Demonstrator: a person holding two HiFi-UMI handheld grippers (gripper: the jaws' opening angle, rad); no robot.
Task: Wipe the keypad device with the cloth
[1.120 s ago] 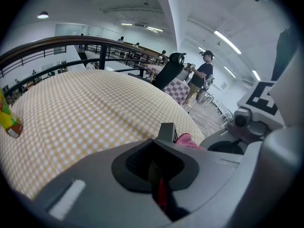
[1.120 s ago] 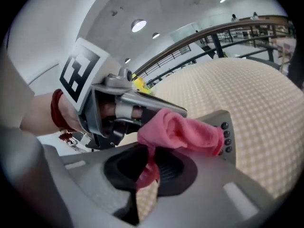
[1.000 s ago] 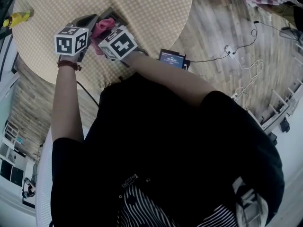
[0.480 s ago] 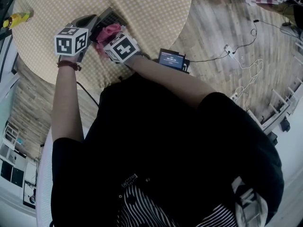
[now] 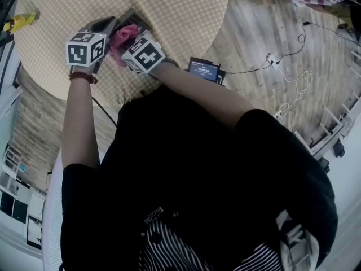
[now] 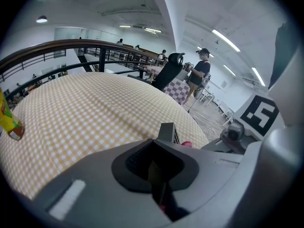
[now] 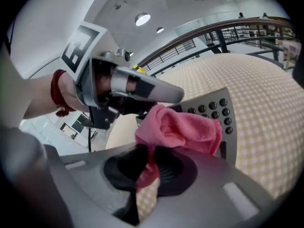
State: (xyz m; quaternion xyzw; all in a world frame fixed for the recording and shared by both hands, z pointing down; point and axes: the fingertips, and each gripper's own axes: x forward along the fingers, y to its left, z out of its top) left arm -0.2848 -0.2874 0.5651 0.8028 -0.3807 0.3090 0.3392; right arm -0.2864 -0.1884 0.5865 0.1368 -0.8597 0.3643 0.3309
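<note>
On the round checked table [image 5: 169, 10] my left gripper [image 5: 107, 28] is shut on the edge of the grey keypad device [image 5: 134, 17] and holds it tilted. In the left gripper view the device's corner [image 6: 167, 133] sticks out past the left gripper [image 6: 156, 175]. The pink cloth [image 5: 125, 34] lies bunched on the device. My right gripper [image 5: 128, 45] is shut on it. From the right gripper view, the cloth [image 7: 180, 127] covers the keypad's left part, and dark round keys [image 7: 216, 110] show beside it. The right gripper [image 7: 149, 167] pinches the cloth's lower fold.
A yellow bottle [image 5: 20, 21] stands at the table's far left edge. A small lit screen [image 5: 205, 70] sits by the near edge. Cables and a power strip [image 5: 273, 61] lie on the wooden floor to the right. A railing [image 6: 71, 49] and a person [image 6: 197, 75] are beyond the table.
My right gripper slid the pink cloth a little toward me over the keypad, then back up again. The left gripper and the device have stayed put.
</note>
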